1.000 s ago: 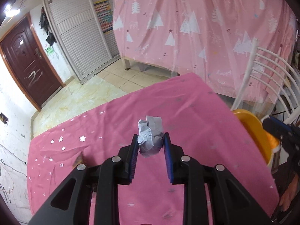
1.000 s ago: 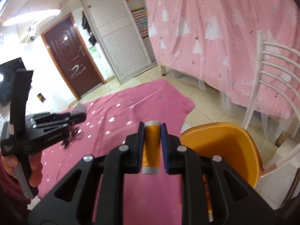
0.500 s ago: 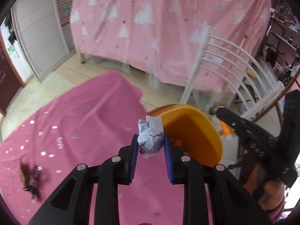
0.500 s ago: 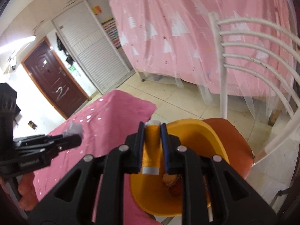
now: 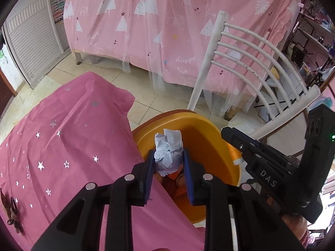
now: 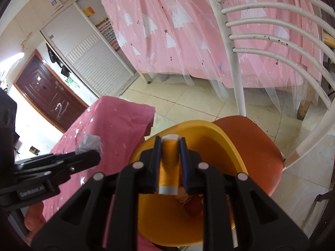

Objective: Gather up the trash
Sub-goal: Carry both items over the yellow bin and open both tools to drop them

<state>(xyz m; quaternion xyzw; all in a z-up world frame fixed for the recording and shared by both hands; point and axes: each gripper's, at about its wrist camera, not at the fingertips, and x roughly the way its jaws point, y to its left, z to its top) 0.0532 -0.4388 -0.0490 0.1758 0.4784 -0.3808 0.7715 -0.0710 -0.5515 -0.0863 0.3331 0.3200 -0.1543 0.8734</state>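
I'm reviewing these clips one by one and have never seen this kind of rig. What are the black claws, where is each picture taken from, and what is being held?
No robot here: a person holds a two-finger gripper in each hand, each with a fisheye camera looking along its fingers. The left camera shows the left gripper clamped on a crumpled paper ball. The right camera shows the right gripper clamped on an orange spool. Both hang over a yellow basin on a chair, beside the pink star-print tablecloth. Some scraps already lie in the basin.
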